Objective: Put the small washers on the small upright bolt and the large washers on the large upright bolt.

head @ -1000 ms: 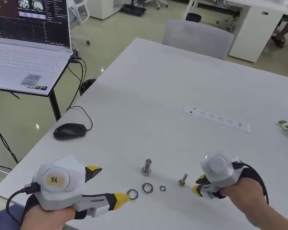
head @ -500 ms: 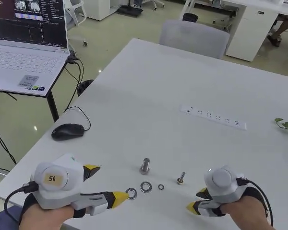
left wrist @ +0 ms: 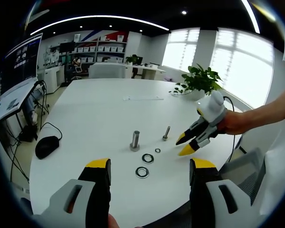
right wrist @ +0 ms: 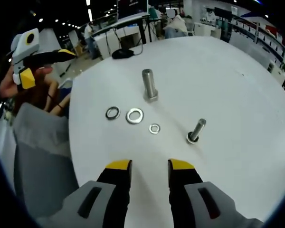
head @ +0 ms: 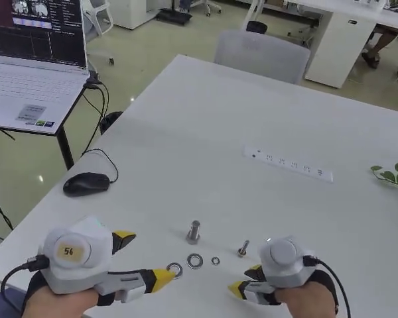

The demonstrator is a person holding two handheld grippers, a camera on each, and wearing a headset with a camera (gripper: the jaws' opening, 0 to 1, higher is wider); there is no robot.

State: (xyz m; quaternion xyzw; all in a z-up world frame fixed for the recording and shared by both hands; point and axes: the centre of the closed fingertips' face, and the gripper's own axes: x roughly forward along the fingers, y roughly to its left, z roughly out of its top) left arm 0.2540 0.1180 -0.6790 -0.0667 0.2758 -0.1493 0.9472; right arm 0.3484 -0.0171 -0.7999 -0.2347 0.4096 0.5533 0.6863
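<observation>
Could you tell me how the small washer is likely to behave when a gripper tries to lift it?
The small washer lies flat on the smooth white table, so it will probably slide when nudged, and jaws may struggle to get under it. It looks metallic: likely stiff, and light given its thinness.

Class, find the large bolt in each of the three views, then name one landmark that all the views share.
Head view: large bolt, lower centre, on the table ahead of both grippers.
Left gripper view: middle of the picture, above the jaws.
Right gripper view: upper centre.
Shared landmark: small bolt, to the large bolt's right in every view.
</observation>
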